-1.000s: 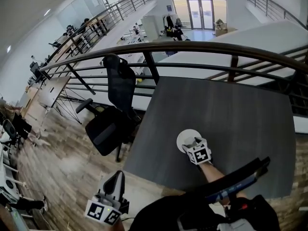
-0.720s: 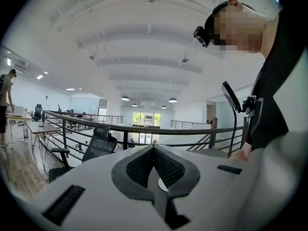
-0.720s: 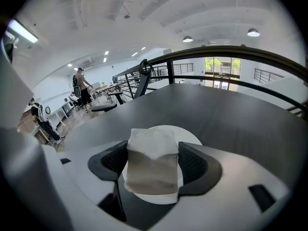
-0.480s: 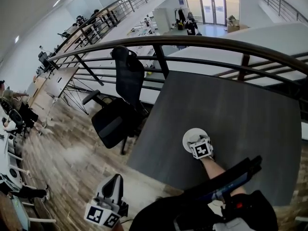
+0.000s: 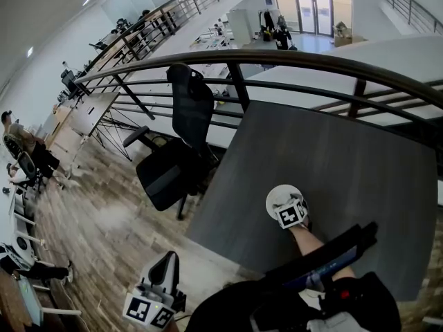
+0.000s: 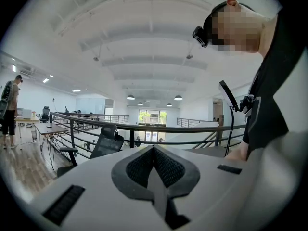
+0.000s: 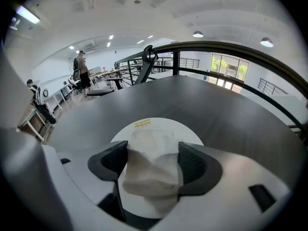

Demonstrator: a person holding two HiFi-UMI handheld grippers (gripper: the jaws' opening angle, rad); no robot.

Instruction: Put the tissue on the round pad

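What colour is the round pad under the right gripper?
The round pad is white, with a small yellow mark; clearest in the right gripper view.

Open tabletop (image 5: 346,151) surrounds the round pad (image 5: 276,197) (railing (image 5: 291,59) beyond).

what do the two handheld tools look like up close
The left tool and right tool look alike: smooth pale grey shells with dark grey textured pads set in a rounded recess. Each carries a white cube printed with black square markers.
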